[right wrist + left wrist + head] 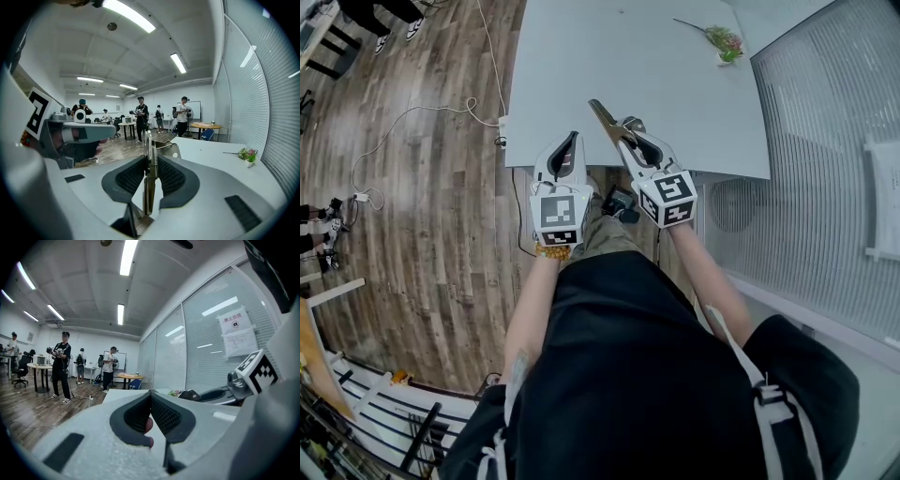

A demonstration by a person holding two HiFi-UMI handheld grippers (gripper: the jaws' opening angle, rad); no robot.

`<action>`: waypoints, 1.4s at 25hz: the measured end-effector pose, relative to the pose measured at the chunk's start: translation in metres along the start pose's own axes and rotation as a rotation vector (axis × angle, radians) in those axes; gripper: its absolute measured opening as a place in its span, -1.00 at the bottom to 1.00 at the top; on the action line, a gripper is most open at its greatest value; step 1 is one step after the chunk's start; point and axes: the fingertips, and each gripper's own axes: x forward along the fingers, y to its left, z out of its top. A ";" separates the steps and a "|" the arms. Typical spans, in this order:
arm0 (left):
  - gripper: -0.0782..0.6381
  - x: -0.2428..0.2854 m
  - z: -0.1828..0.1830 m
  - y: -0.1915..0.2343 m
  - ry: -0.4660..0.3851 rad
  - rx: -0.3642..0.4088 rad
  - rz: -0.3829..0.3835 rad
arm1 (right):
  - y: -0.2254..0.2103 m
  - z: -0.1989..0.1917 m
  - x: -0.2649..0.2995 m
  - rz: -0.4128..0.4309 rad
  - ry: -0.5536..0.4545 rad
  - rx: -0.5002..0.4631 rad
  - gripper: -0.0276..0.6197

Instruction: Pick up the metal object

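While the right gripper (625, 131) clamps the metal object (148, 187) between its pads, the left gripper (572, 139) beside it is closed, empty; both hover over the grey table's (609, 56) near edge, a small plant (725, 42) at its far corner.

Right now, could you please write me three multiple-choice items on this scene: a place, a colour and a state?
1. Where is the flower sprig? A far right of the table; B on a chair; C in a box.
2. Table top's colour? A red; B pale grey; C black.
3. The right tool? A open, empty; B lying down; C shut on the metal object.
Key: A, head view shows it there; B, it looks pale grey; C, its pads clamp the metal.
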 end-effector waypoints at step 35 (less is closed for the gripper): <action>-0.75 -0.004 -0.045 -0.009 0.081 -0.031 -0.036 | 0.009 -0.044 -0.017 -0.034 0.070 -0.016 -0.64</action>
